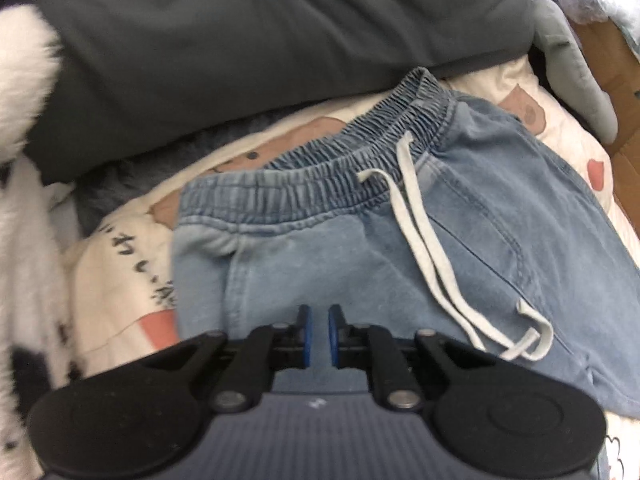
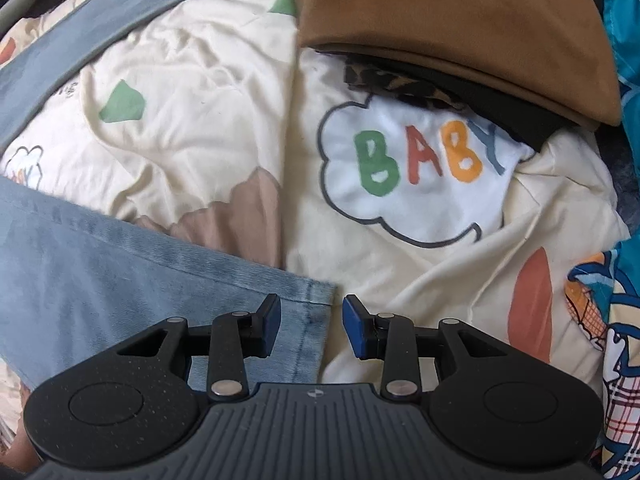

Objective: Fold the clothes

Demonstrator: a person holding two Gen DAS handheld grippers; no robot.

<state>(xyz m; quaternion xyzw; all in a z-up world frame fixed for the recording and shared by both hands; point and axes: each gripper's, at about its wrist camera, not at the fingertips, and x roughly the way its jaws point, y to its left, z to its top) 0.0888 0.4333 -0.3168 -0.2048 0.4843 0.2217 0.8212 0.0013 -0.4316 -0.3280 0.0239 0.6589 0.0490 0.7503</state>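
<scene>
Light blue denim trousers (image 1: 360, 264) lie on the bed in the left wrist view, elastic waistband (image 1: 320, 184) toward the top and a white drawstring (image 1: 424, 240) trailing across them. My left gripper (image 1: 320, 336) hovers over the fabric below the waistband. Its blue pads stand a narrow slit apart with nothing pinched between them. In the right wrist view a trouser leg (image 2: 140, 280) ends in a stitched hem corner. My right gripper (image 2: 311, 328) points down over that corner and is open, with its left pad above the denim and its right pad above the sheet. Another denim strip (image 2: 100, 12) crosses the upper left.
A cream cartoon-print bedsheet (image 2: 200, 100) lies under everything. A folded brown garment (image 2: 460, 32) stacked on dark clothes sits at the upper right, with blue patterned cloth (image 2: 624, 320) at the right edge. A dark grey duvet (image 1: 260, 40), a white fluffy spotted item (image 1: 28, 160) and a grey plush toy (image 1: 572, 72) border the trousers.
</scene>
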